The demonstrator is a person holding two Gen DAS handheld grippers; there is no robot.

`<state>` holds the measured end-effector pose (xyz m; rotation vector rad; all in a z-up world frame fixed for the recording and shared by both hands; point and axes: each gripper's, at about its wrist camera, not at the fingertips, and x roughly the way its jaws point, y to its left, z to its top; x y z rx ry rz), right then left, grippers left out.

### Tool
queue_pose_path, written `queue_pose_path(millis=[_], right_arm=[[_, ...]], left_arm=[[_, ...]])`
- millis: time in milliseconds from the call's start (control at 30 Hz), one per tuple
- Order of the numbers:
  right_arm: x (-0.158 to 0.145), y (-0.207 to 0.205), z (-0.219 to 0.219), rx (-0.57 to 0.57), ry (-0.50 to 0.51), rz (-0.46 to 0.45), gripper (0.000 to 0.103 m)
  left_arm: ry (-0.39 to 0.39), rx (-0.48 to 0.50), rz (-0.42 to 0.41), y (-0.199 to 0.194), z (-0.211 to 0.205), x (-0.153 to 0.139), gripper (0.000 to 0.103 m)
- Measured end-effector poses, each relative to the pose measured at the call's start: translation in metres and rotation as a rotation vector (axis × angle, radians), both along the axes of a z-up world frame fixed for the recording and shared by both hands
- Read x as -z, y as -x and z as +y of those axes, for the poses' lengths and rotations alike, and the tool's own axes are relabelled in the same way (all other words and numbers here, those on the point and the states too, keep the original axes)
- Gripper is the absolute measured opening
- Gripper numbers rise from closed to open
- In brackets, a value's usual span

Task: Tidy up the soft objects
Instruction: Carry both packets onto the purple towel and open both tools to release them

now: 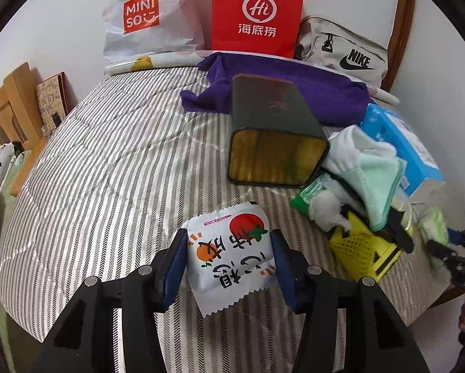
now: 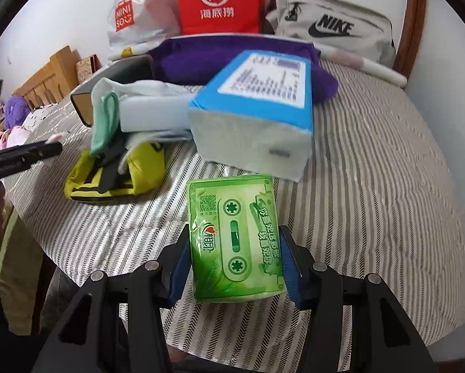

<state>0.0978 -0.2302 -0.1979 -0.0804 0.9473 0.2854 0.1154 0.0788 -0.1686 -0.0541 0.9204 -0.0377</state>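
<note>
In the left wrist view my left gripper (image 1: 229,248) is shut on a white snack packet (image 1: 230,253) printed with red and orange fruit, held above the striped bedspread (image 1: 108,155). Ahead of it a dark green tin (image 1: 272,143) lies on its side with its open mouth facing me. In the right wrist view my right gripper (image 2: 235,245) is shut on a green tissue pack (image 2: 235,242) with a cassette picture. Beyond that pack lies a blue tissue box (image 2: 254,108). A heap of white and mint cloths (image 1: 366,168) and a yellow pouch (image 2: 114,174) sits between tin and box.
A purple towel (image 1: 294,84) lies behind the tin. At the bed's far end stand a white Miniso bag (image 1: 142,15), a red paper bag (image 1: 257,12) and a grey Nike bag (image 1: 347,52). A wooden headboard (image 1: 5,112) is at the left. The right gripper's black frame (image 1: 456,258) shows at the right edge.
</note>
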Motion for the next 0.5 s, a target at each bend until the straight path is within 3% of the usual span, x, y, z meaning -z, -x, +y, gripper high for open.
queue_pose_path(millis=[200,500], right_arm=[[-0.007,-0.005,-0.004,-0.019,-0.038,0.011,0.051],[-0.051,-0.003,-0.007,-0.113,-0.127,-0.046,0.052]], left_arm=[[0.019,0.01,-0.011,-0.002,-0.002,-0.022,0.05],[0.076,0.027,-0.048,-0.021,0.001,-0.063,0.05]])
